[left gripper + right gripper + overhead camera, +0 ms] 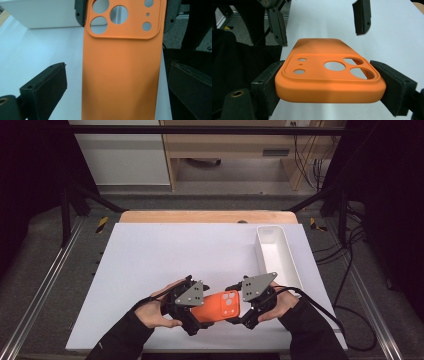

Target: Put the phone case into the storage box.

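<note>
Orange phone case [220, 307] hangs just above the white table [150, 260], near its front edge, spanning the two grippers. Right gripper [329, 82] pinches the camera-cutout end: both pads press flat on the case's long sides, as its own view shows. Left gripper [112, 87] stands spread; in its view both pads sit clear of the case's sides, with table showing in the gap on one side. No contact there.

Step in hand, as I read it: a handover. The case has passed to the right gripper, and the left has let go but still brackets the plain end.

White bin [278, 254] lies along the right edge of the table, behind the right hand, and looks empty from above. It is the likely destination, though that is a guess.

Next move calls for the left gripper to draw straight back along the case without clipping it. The right holds only one end, so the case could pivot in the pads if nudged. The carry wants a level wrist.
</note>
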A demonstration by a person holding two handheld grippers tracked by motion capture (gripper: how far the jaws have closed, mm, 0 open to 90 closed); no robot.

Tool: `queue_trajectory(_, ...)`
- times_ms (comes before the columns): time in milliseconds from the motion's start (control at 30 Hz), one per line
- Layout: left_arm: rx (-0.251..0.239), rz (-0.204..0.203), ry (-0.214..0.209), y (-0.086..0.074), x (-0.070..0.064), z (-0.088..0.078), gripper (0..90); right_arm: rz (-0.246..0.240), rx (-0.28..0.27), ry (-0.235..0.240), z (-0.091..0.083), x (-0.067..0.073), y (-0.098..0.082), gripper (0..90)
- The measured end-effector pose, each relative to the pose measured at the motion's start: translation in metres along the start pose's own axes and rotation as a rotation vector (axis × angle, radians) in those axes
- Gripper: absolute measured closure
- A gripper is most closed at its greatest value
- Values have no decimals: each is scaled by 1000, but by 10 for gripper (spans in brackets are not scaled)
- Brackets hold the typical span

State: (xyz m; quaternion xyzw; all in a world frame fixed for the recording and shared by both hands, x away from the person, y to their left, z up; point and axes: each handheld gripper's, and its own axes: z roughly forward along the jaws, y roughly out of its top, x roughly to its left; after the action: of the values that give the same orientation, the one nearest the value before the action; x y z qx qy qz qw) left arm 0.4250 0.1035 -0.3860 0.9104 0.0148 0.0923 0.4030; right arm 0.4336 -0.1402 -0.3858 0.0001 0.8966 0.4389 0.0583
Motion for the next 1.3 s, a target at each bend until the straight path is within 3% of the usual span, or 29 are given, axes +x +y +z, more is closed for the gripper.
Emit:
queue_trajectory(300, -55, -141, 1, -11, 7, -12, 6, 19, 40, 2, -7, -1, 2, 167)
queue_trajectory(433, -61, -165, 8, -15, 8, -14, 1, 26, 54, -13, -15, -2, 5, 167)
queue_trajectory(767, -51, -170, -9, -18, 7, -12, 0, 16, 95, -28, -28, -6, 16, 167)
queue_trajectory(1133, -34, -162, -11, -18, 4, -9, 0, 18, 198, -3, -33, -10, 34, 166)
queue_trajectory(1300, -1, -151, -18, -19, 3, -6, 0, 16, 232, 14, -32, -9, 41, 165)
